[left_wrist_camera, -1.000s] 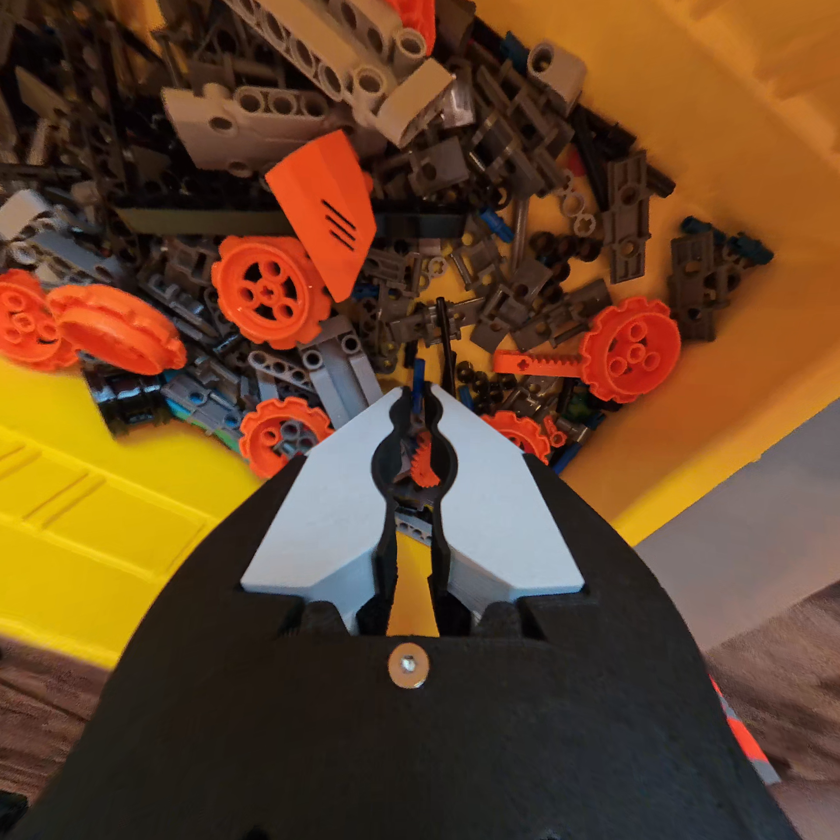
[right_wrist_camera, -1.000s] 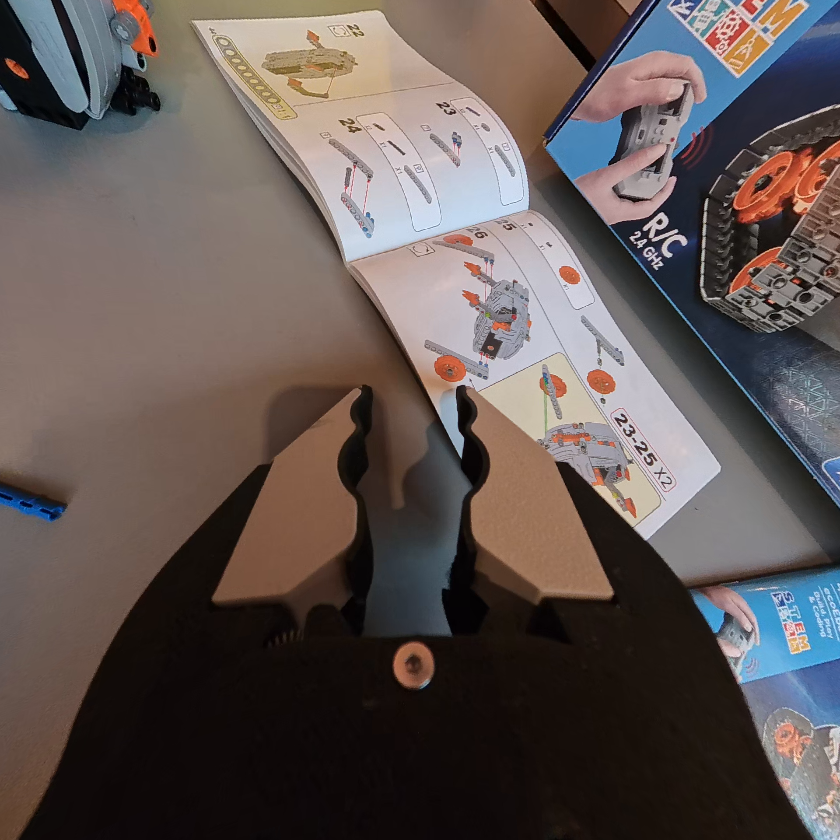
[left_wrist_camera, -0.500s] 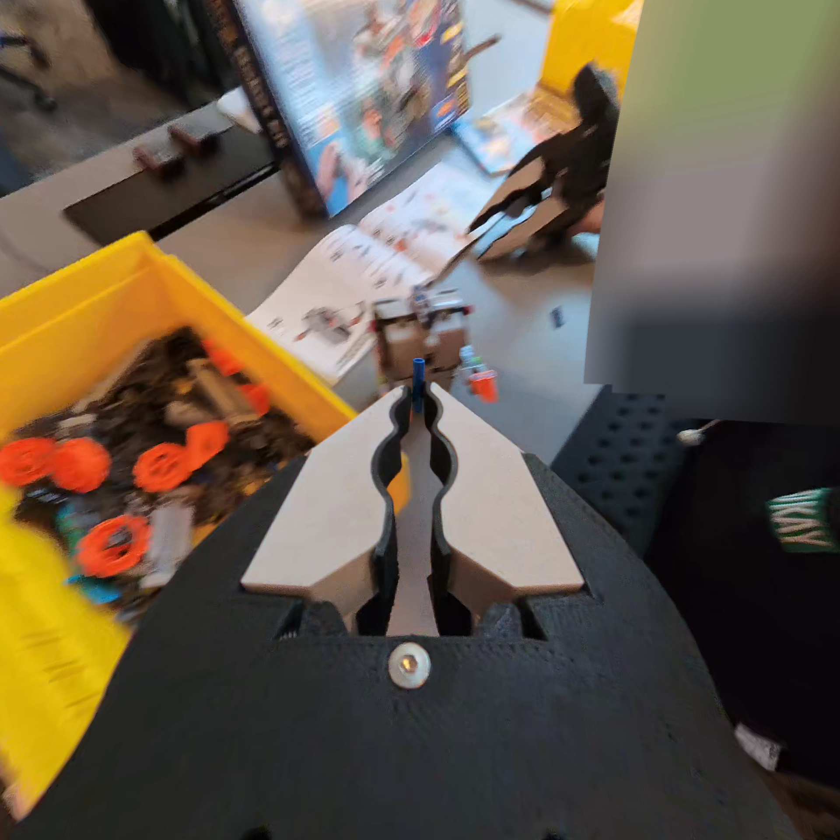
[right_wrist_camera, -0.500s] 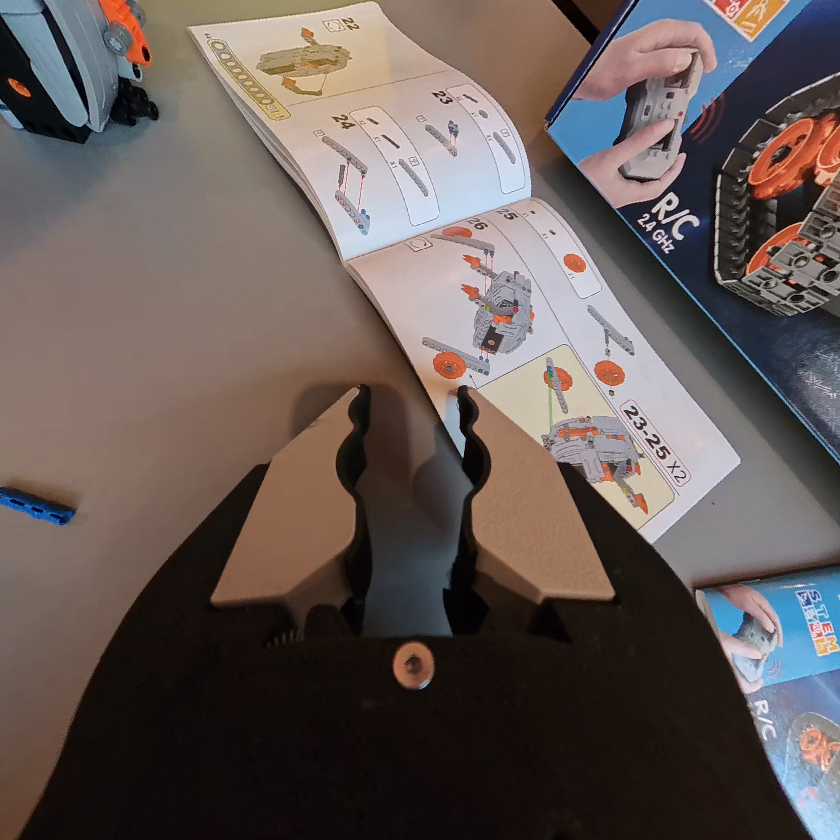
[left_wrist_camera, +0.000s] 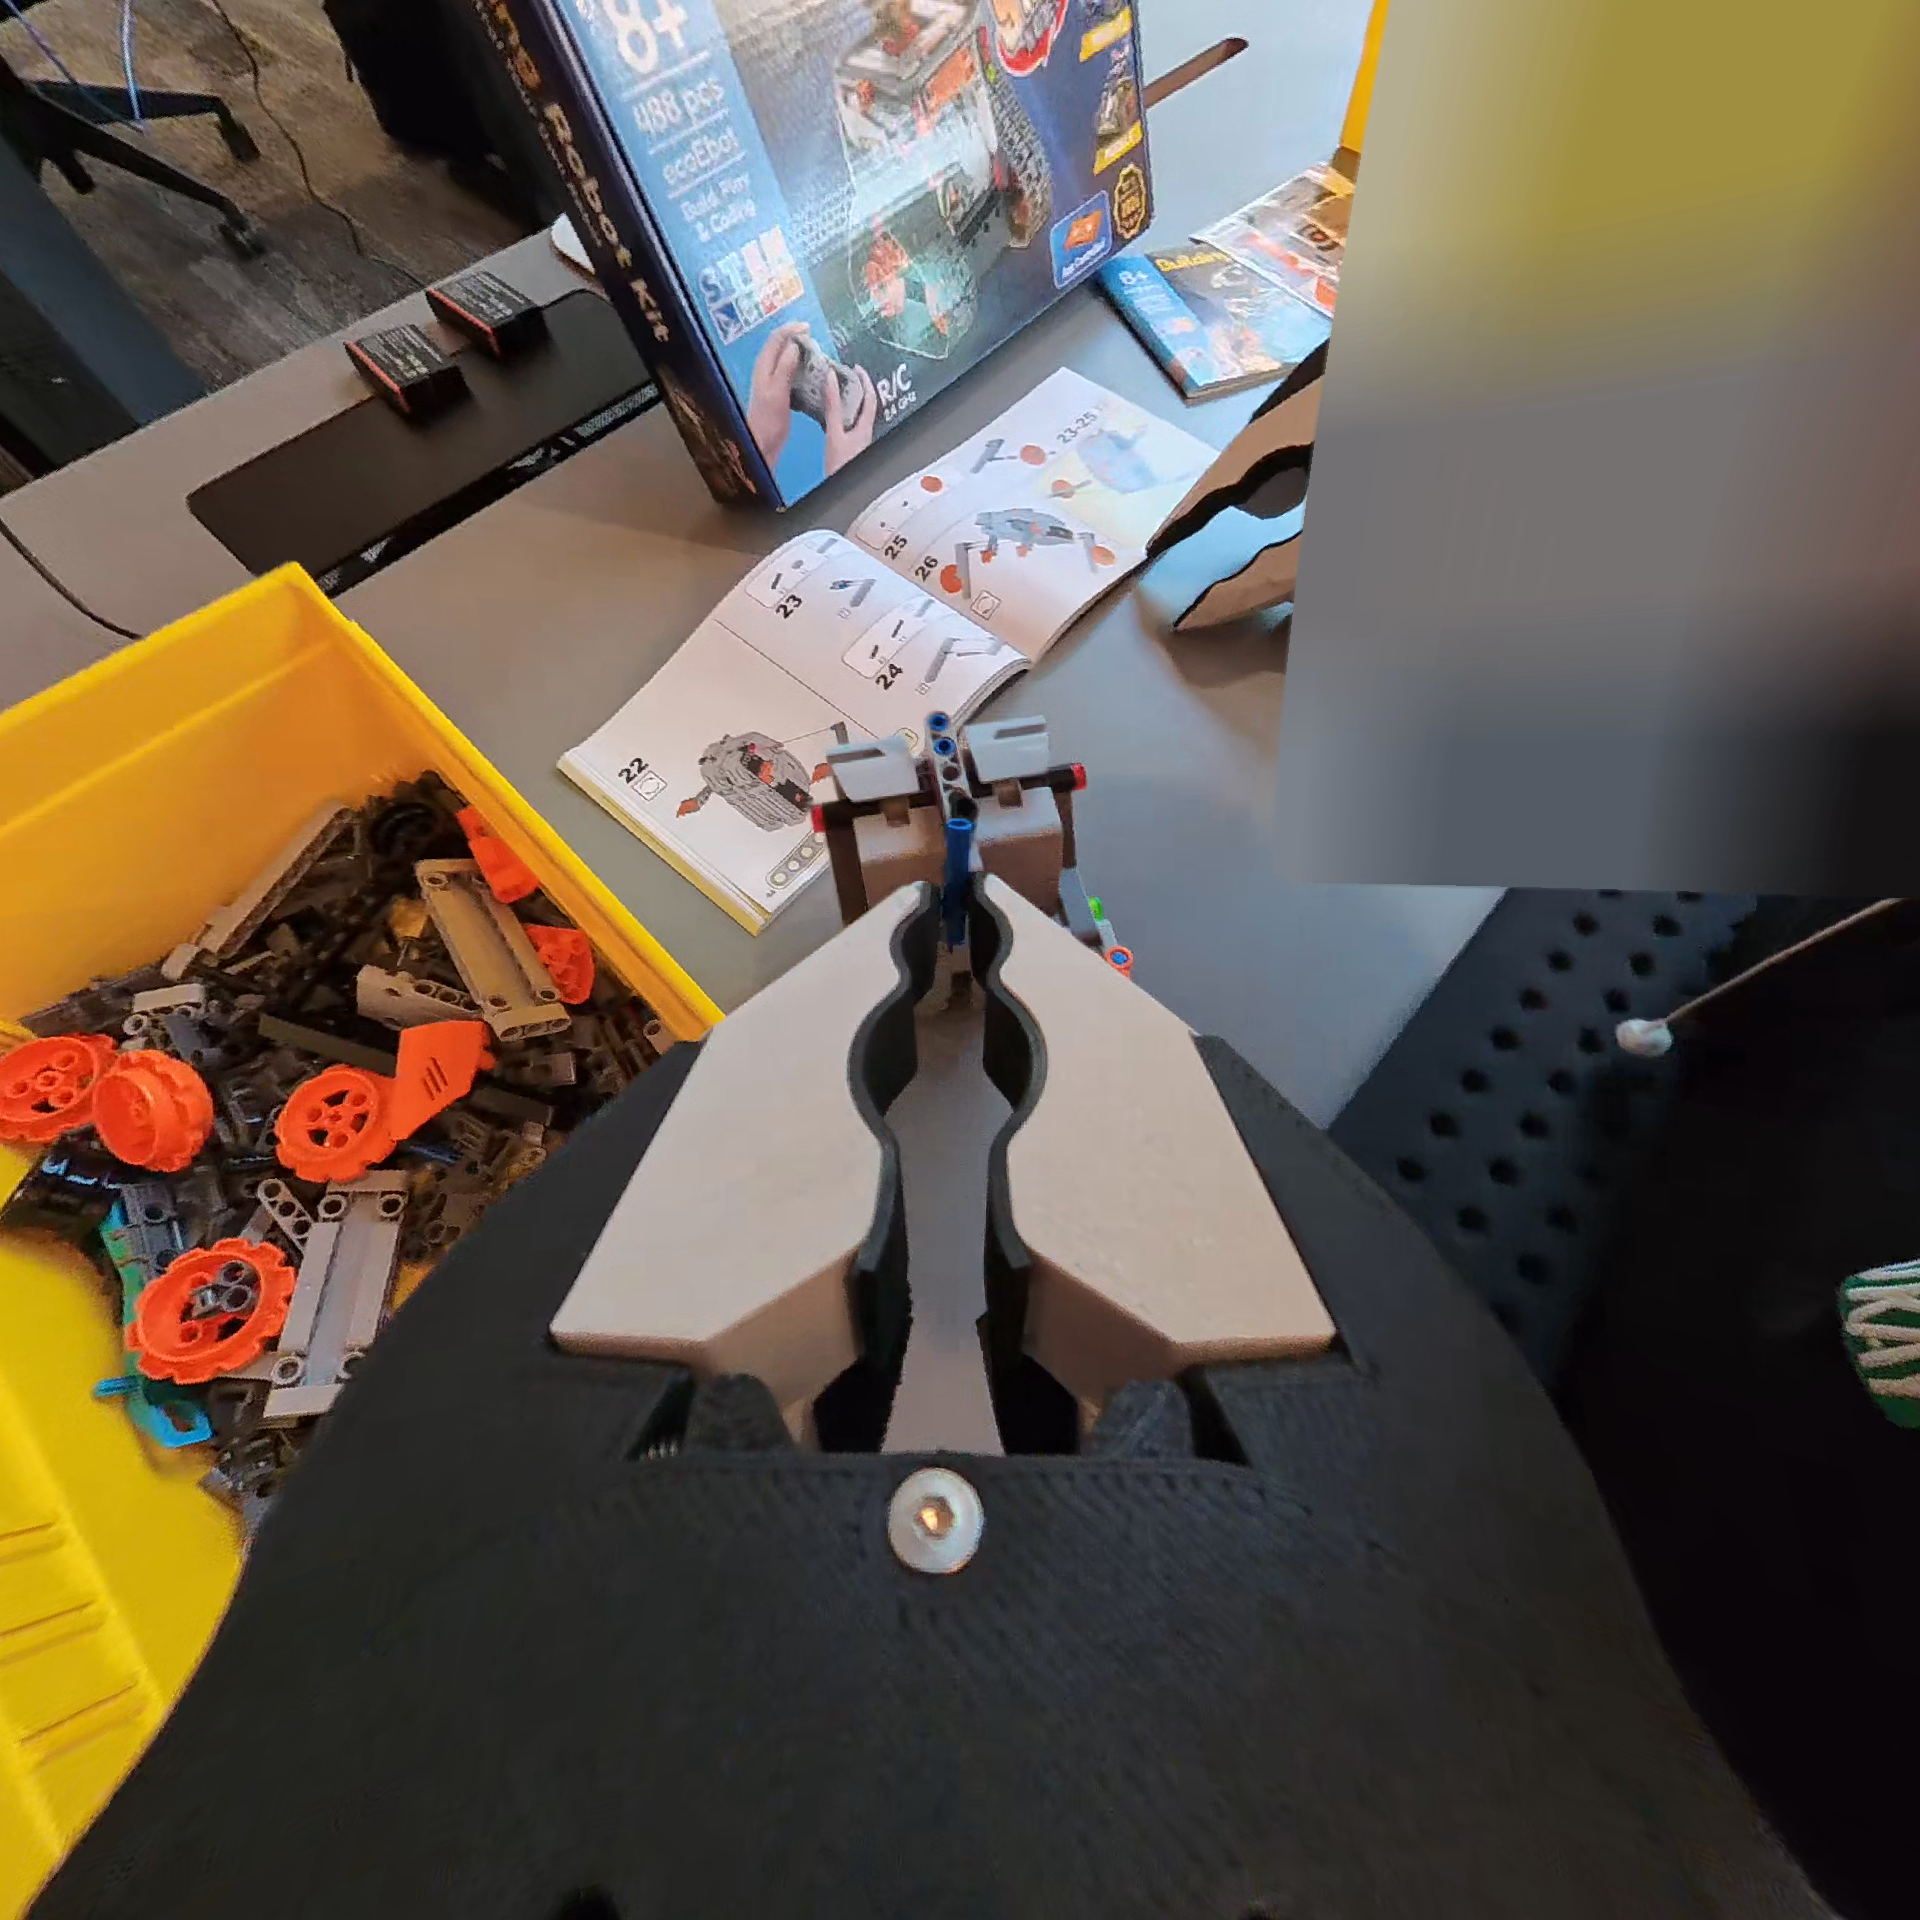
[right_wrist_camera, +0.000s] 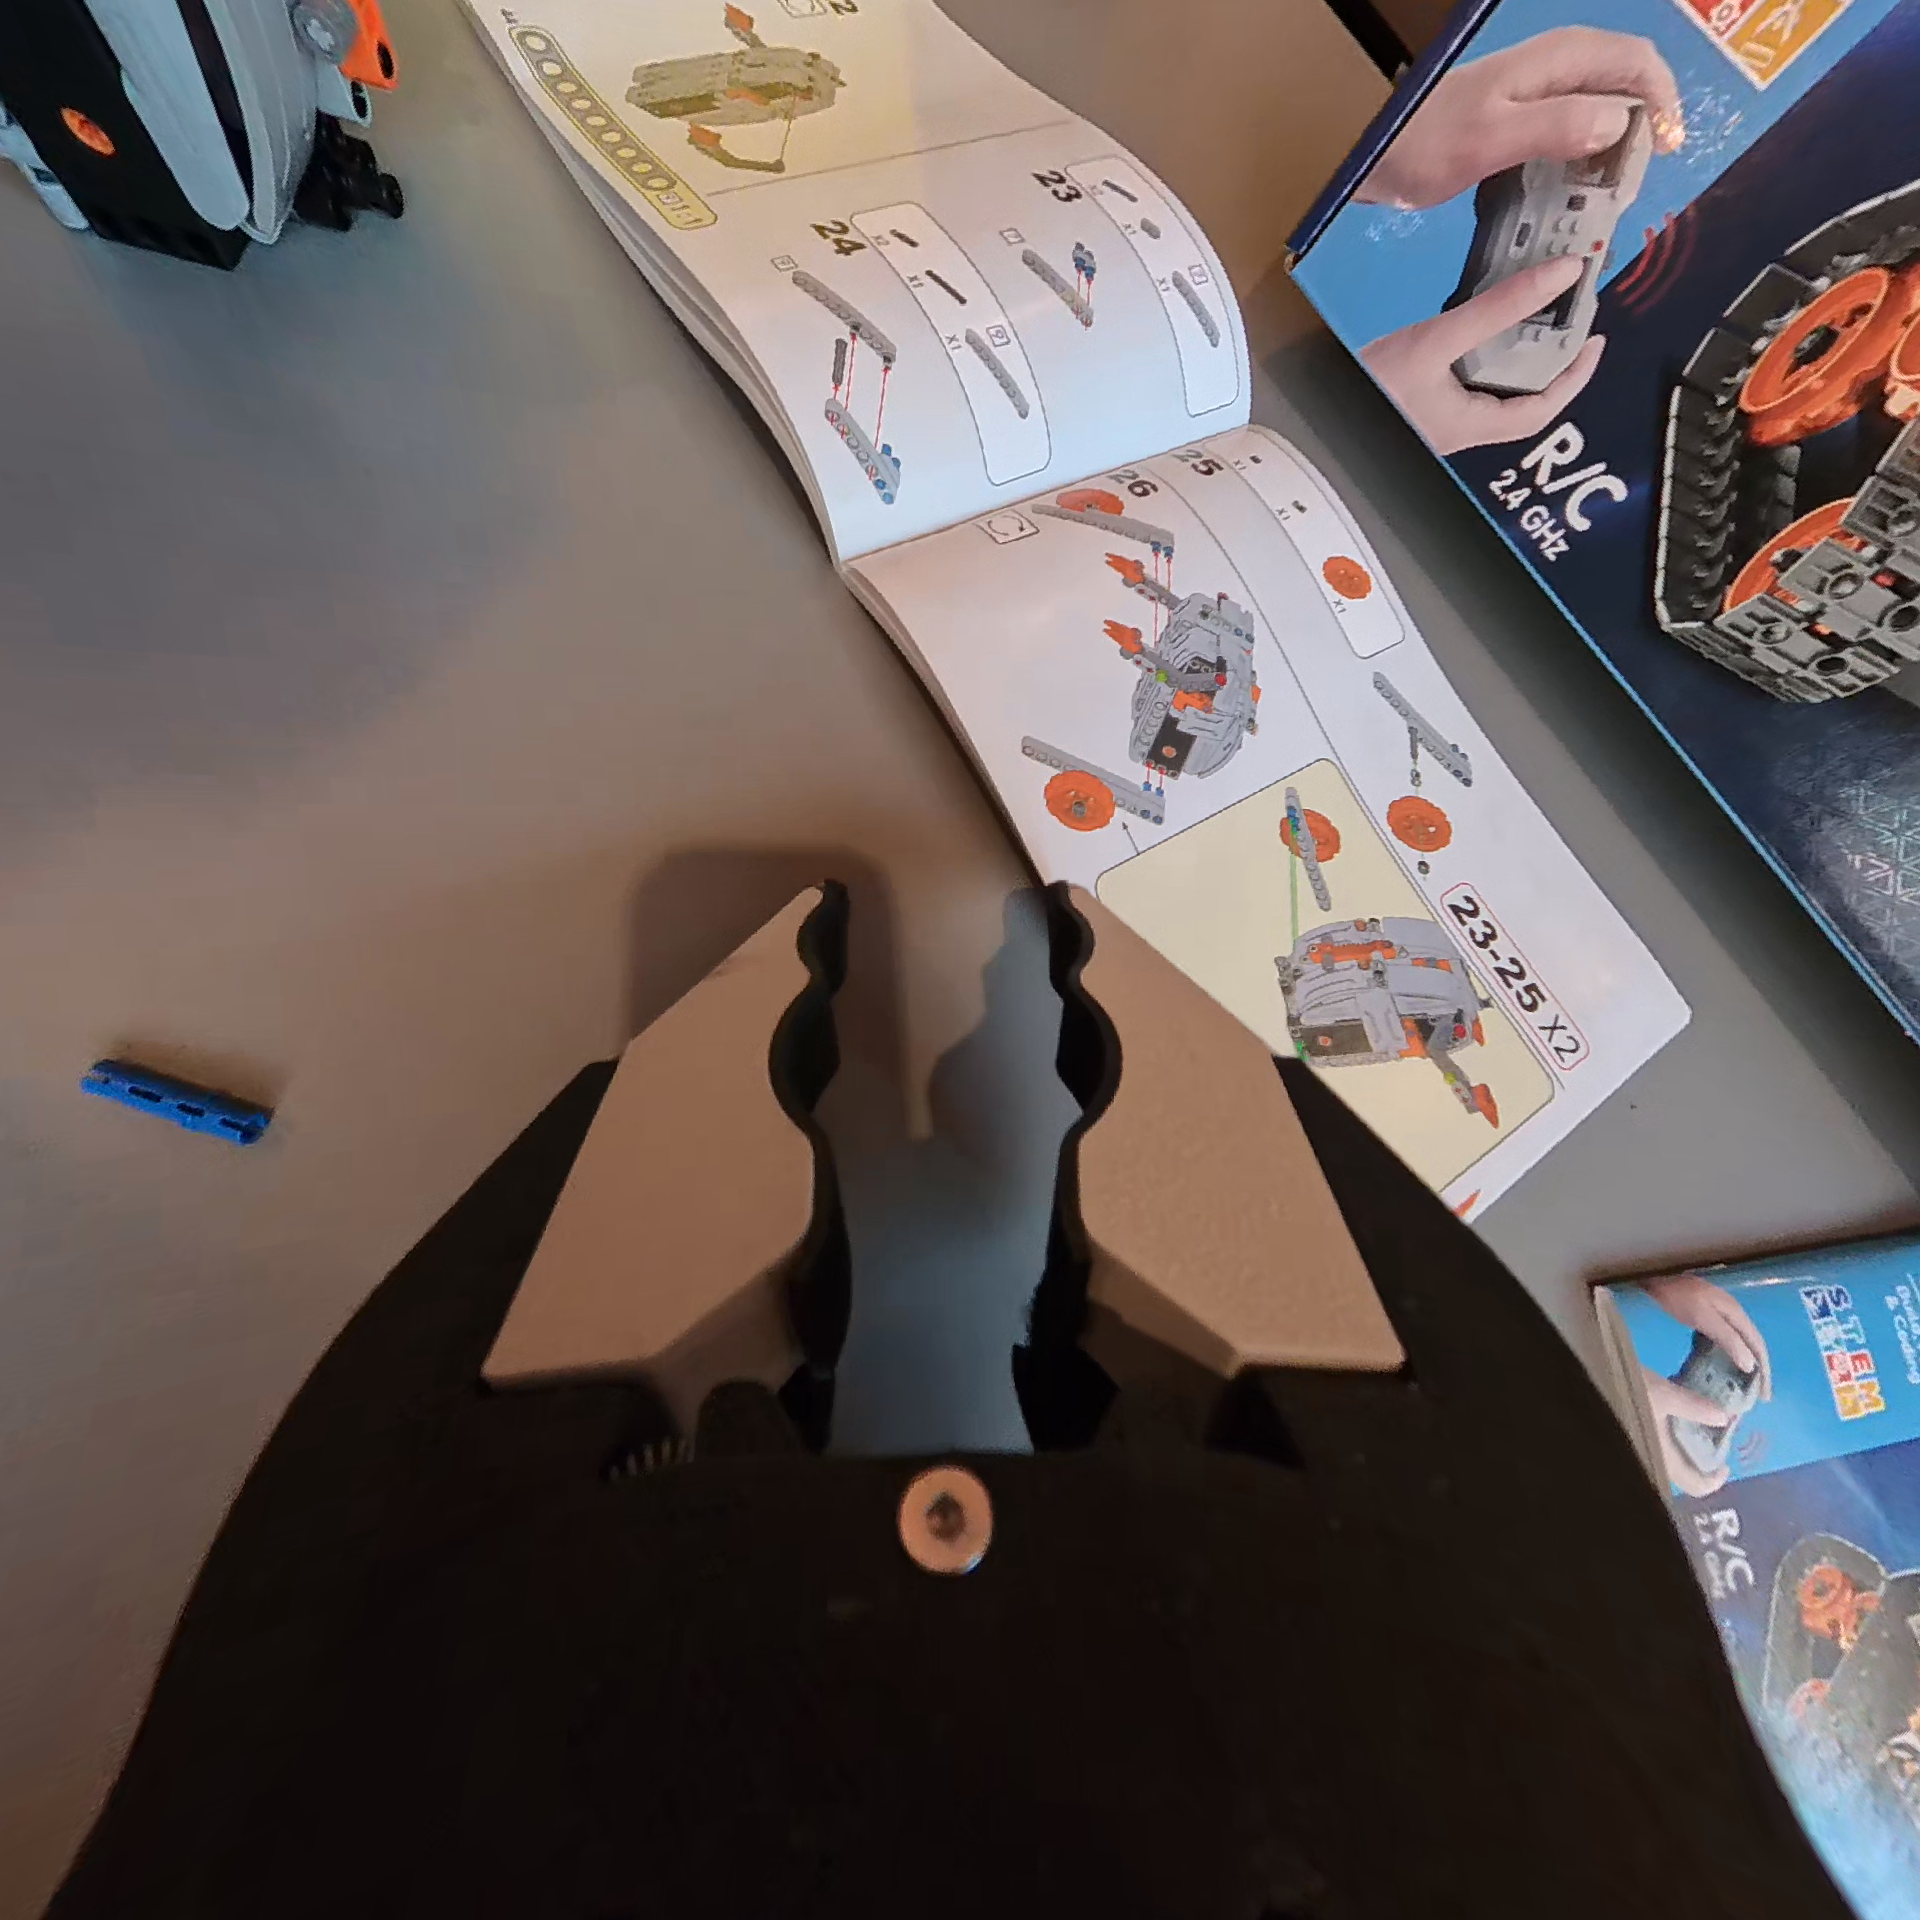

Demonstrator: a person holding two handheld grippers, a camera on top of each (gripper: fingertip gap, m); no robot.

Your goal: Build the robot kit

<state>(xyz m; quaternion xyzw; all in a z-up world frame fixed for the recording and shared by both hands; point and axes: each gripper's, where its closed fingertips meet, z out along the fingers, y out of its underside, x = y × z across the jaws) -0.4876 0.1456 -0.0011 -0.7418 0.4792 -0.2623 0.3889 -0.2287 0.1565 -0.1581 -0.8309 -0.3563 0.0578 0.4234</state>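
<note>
My left gripper (left_wrist_camera: 954,906) is shut on a thin blue pin (left_wrist_camera: 956,868) that sticks up from its fingertips. It is held just in front of a partly built grey and black model (left_wrist_camera: 940,800) standing on the grey table. The model also shows at the top left of the right wrist view (right_wrist_camera: 177,114). My right gripper (right_wrist_camera: 940,904) is open and empty, low over the table at the edge of an open instruction booklet (right_wrist_camera: 1039,416). It shows in the left wrist view (left_wrist_camera: 1236,551), partly behind a blurred patch. A loose blue pin (right_wrist_camera: 177,1101) lies on the table to its left.
A yellow bin (left_wrist_camera: 208,707) with several grey, black and orange parts stands at the left. A blue kit box (left_wrist_camera: 852,208) stands behind the booklet (left_wrist_camera: 883,623). A smaller blue booklet (right_wrist_camera: 1787,1507) lies at the right. Two black packs (left_wrist_camera: 436,332) sit on a black tray. My hands' fingertips stand some 30 cm from each other.
My left gripper has come up out of the yellow bin with the blue pin and swung over to the model. My right gripper has drifted only slightly and stays open.
</note>
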